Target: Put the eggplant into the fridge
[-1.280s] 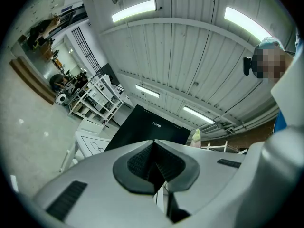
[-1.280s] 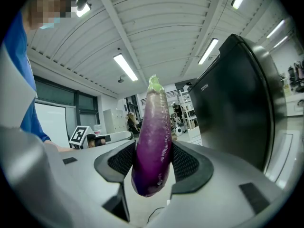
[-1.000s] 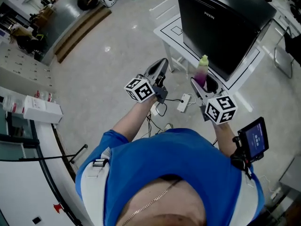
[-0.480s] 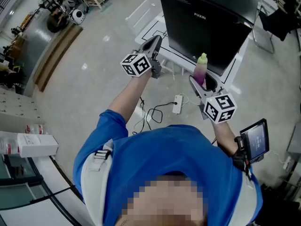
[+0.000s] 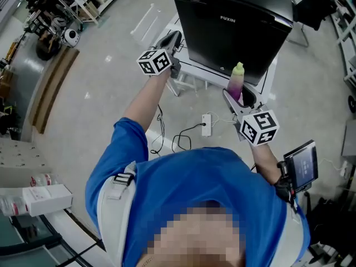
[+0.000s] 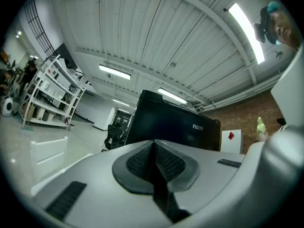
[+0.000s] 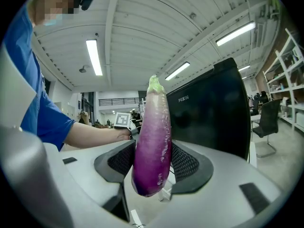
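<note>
Overhead, the right gripper (image 5: 238,96) is clamping its fingers on the purple eggplant (image 5: 236,83), which is standing upright, green tip up, in front of the closed black fridge (image 5: 233,32) on its white worktop (image 5: 189,68). Only the left gripper view is showing that the left gripper (image 6: 154,161) is pressing its fingers together on nothing while pointing toward the fridge door.

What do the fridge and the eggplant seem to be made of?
Fridge: black front, smooth and glossy, probably glass or polished plastic; the sheen leaves it open. Eggplant: smooth, shiny purple skin with bright highlights and a pale green cap; real or plastic model, I cannot tell.
</note>
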The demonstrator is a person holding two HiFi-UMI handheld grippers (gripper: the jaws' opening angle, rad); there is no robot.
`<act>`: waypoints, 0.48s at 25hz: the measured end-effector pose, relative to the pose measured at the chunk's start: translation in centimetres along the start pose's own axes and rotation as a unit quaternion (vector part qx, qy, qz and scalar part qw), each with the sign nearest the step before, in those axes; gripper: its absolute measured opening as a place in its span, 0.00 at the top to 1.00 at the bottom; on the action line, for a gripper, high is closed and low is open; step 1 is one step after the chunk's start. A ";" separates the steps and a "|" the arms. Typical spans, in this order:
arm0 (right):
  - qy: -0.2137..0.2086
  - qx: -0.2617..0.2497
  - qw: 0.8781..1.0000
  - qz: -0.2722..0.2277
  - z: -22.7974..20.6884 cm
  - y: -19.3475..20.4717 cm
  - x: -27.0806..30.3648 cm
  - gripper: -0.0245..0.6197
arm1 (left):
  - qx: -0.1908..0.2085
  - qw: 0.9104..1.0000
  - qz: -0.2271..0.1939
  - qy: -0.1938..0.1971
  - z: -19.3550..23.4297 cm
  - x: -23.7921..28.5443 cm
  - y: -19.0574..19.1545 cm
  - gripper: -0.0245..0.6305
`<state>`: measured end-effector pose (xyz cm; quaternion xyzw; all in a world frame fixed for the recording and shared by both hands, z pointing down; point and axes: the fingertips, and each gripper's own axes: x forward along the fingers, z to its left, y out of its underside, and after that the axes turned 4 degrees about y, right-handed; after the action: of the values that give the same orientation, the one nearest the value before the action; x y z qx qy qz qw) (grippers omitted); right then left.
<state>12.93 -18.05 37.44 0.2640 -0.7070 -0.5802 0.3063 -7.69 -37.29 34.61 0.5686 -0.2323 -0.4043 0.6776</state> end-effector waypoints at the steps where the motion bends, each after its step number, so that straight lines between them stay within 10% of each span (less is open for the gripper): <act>1: 0.005 -0.001 1.000 0.000 0.0 0.0 0.1 0.59 | 0.009 1.000 0.005 0.004 0.6 0.3 0.1 0.95; 4: 0.019 -0.002 1.000 0.003 -0.2 -0.1 0.1 0.59 | 0.028 0.999 0.020 0.028 1.9 1.5 0.3 0.95; 12: 0.048 -0.010 0.999 0.013 -0.8 -0.2 0.1 0.60 | 0.057 0.992 0.059 0.095 3.7 4.7 0.7 0.56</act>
<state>13.47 -18.65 37.37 0.2788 -0.6893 -0.5697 0.3501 -7.65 -43.23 35.52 0.6272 -0.2231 -0.2941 0.6858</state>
